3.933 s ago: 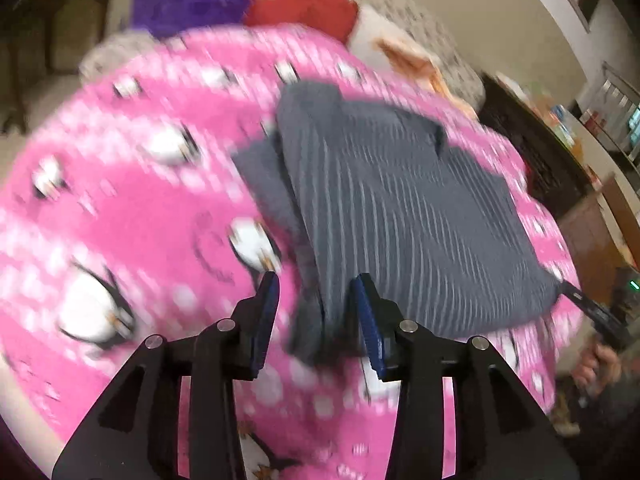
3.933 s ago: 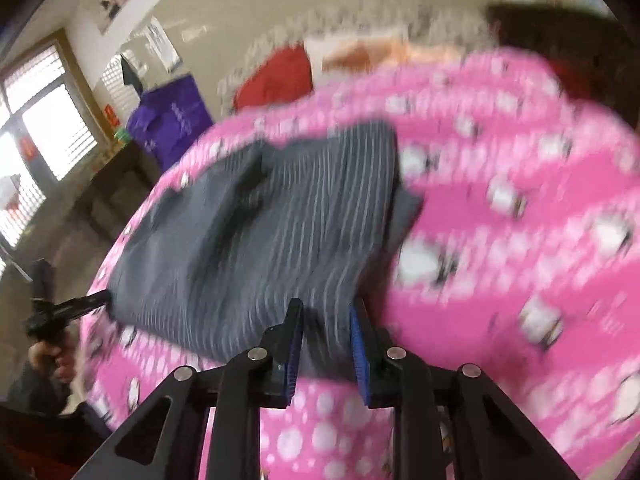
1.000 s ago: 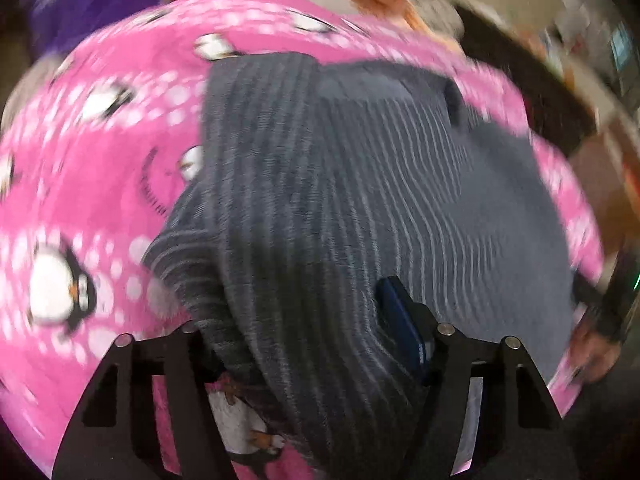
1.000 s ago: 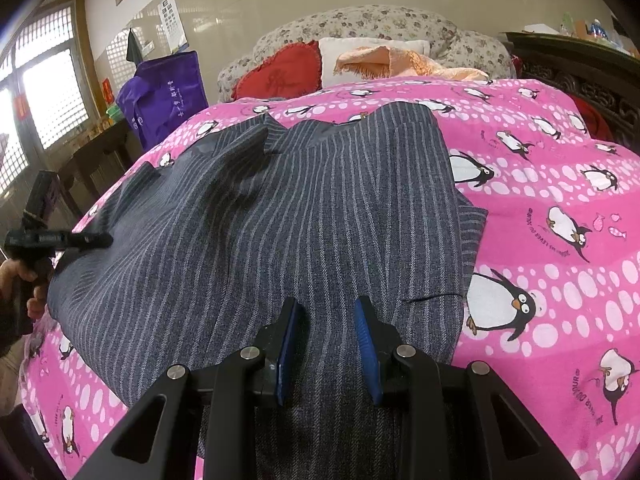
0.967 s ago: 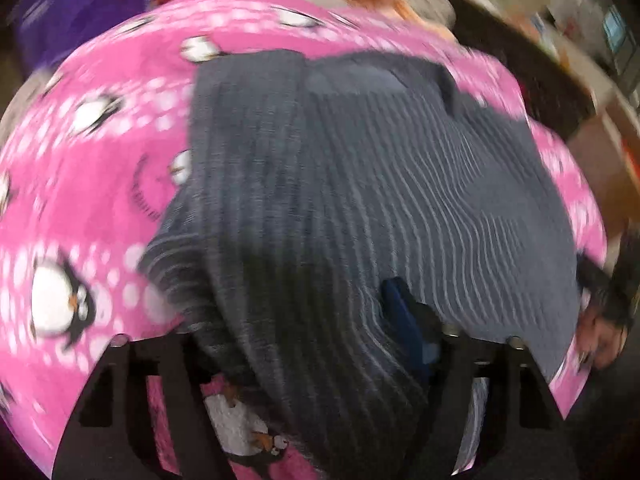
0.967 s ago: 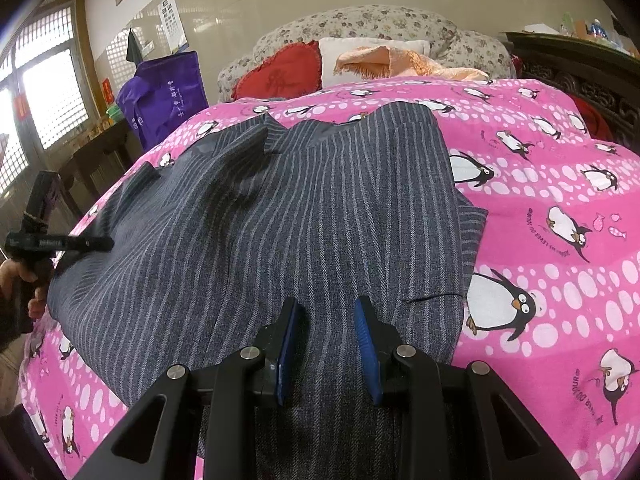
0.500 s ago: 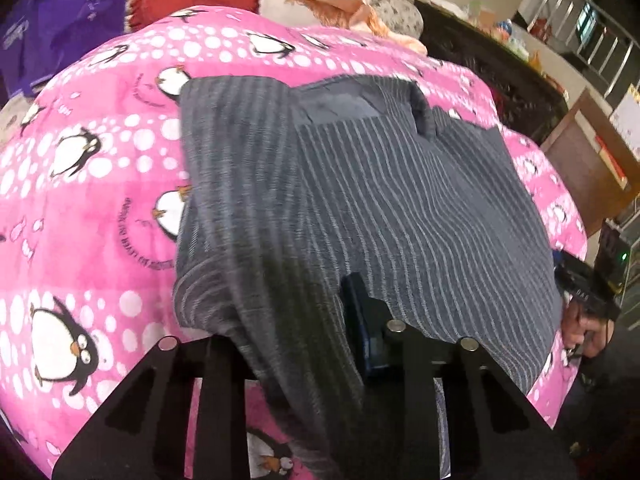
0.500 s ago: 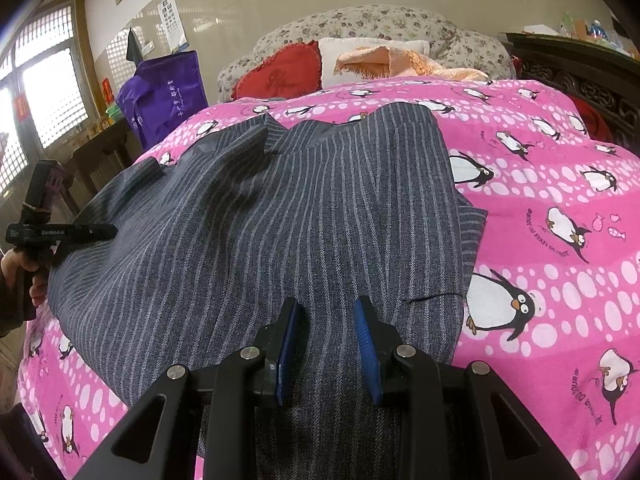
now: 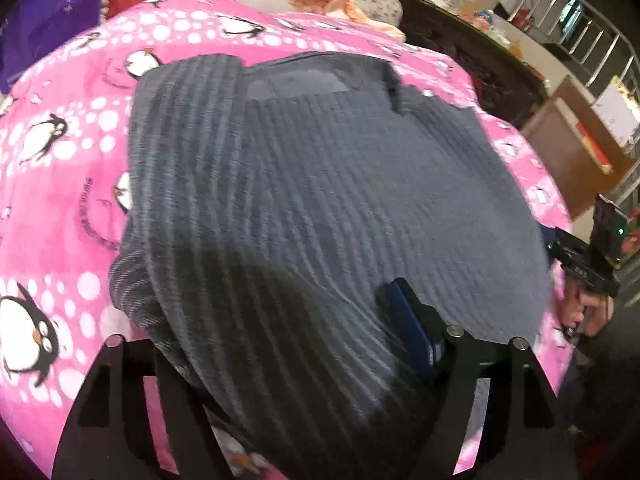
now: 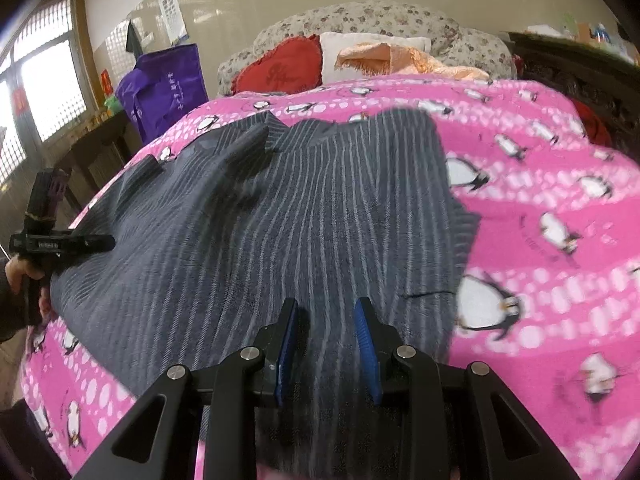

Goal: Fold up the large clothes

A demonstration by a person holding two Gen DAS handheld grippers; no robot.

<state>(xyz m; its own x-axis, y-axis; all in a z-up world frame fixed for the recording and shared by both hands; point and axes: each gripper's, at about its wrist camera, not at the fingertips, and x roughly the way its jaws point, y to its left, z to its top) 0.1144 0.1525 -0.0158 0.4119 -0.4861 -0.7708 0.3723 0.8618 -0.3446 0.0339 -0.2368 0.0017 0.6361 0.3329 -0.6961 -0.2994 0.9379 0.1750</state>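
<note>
A large grey striped garment point(image 9: 320, 184) lies spread on the pink penguin blanket point(image 9: 60, 168). My left gripper point(image 9: 276, 308) sits at its near left edge with its jaws opening. Cloth drapes across the gap and hides the left finger; only the right blue pad point(image 9: 408, 320) shows, free of the cloth. In the right wrist view the same garment point(image 10: 280, 216) fills the middle. My right gripper point(image 10: 326, 308) is shut on a fold of its near hem, which bunches between the blue pads. Each view shows the other gripper at the garment's far side corner, held by a hand.
Red and white cushions point(image 10: 288, 68) and an orange cloth point(image 10: 392, 56) lie at the bed's head. A purple bag point(image 10: 168, 88) stands at the left by a window. Dark wooden furniture point(image 9: 460, 48) and a brown cabinet point(image 9: 572, 152) line the right side.
The left gripper's jaws narrowed on the cloth half a second ago and now stand wider apart. The right gripper and its hold on the hem look the same.
</note>
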